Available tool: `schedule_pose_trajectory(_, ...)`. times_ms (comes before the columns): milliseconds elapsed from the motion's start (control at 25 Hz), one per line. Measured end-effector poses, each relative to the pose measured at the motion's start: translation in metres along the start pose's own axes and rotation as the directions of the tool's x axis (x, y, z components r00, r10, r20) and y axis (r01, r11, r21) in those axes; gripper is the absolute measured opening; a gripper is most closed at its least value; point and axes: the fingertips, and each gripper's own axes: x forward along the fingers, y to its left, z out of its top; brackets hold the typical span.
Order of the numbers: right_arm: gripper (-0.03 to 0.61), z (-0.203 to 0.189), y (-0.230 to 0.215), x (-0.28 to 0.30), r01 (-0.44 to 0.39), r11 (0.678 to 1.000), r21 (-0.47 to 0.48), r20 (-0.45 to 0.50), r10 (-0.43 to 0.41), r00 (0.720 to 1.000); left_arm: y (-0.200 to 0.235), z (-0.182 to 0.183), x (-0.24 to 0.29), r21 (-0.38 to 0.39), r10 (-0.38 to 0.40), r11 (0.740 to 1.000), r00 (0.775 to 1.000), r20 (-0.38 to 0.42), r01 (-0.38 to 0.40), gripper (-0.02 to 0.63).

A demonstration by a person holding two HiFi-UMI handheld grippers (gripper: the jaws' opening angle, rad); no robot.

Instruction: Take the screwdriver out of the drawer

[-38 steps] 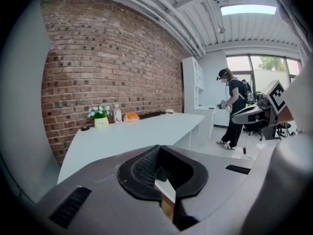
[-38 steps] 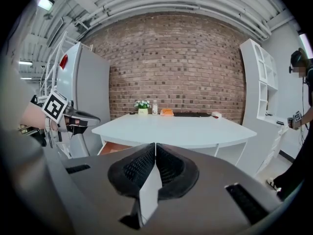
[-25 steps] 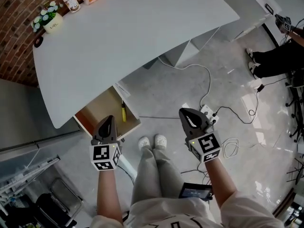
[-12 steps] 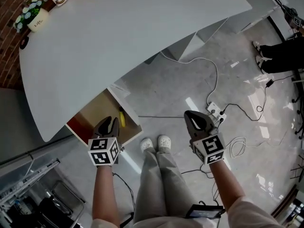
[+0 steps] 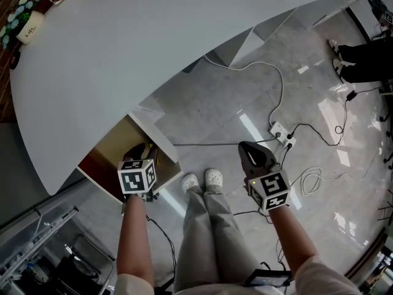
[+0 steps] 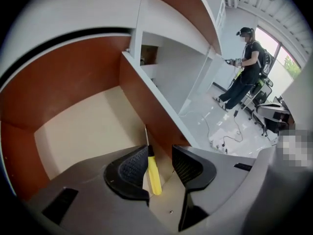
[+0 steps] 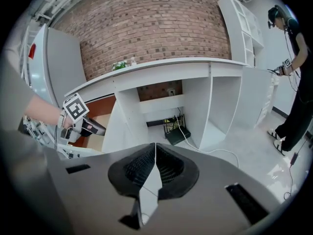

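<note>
1. White surface (image 5: 153,35) juts over the open drawer (image 6: 73,131); yellow screwdriver (image 6: 154,173) lies along its right wall.
2. Left tool (image 6: 161,156) pitched steeply down, jaws opening, screwdriver between them.
3. Right tool (image 7: 155,166) closed, empty, above the floor (image 5: 233,115).

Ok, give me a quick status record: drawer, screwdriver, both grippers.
drawer: open, pulled out from under the white desk
screwdriver: yellow handle, lying on the drawer floor beside a side wall, not lifted
left gripper: over the drawer, jaws opening, screwdriver handle lined up between them, pads not pressing on it
right gripper: jaws together, nothing in them, held over the floor away from the drawer
grasp: not yet made
</note>
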Motion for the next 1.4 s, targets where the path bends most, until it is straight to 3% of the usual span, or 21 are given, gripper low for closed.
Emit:
schedule_pose_trajectory(320,0.021,-0.012,-0.013,0.003,0.027,0.999,0.019,-0.015,-0.026,1.0,0.009,-0.018,0.043,0.015,0.05,0.999,0.986,-0.157,-0.048,0.16)
schedule_pose_trajectory(520,0.021,-0.014,-0.012,0.006,0.021,1.0,0.01,-0.027,-0.021,0.999,0.013,-0.029,0.057,0.016,0.081,0.997,0.974,-0.213,-0.08,0.159)
schedule_pose_trajectory(600,0.021,-0.013,-0.01,0.008,0.017,1.0,0.005,-0.026,-0.016,1.0,0.018,-0.031,0.058,0.039,0.118,0.993,0.97,-0.212,-0.112,0.098)
schedule_pose_trajectory(960,0.021,-0.01,0.006,0.005,-0.014,1.0,-0.023,-0.035,0.014,0.999,0.026,-0.032,0.046,0.005,0.129,0.991,0.973,-0.191,-0.13,0.086)
schedule_pose_trajectory(1400,0.021,0.04,0.023,-0.034,-0.018,0.997,-0.075,0.01,0.018,1.0,0.013,-0.017,-0.016,-0.044,0.083,0.995,0.991,-0.109,-0.089,0.081)
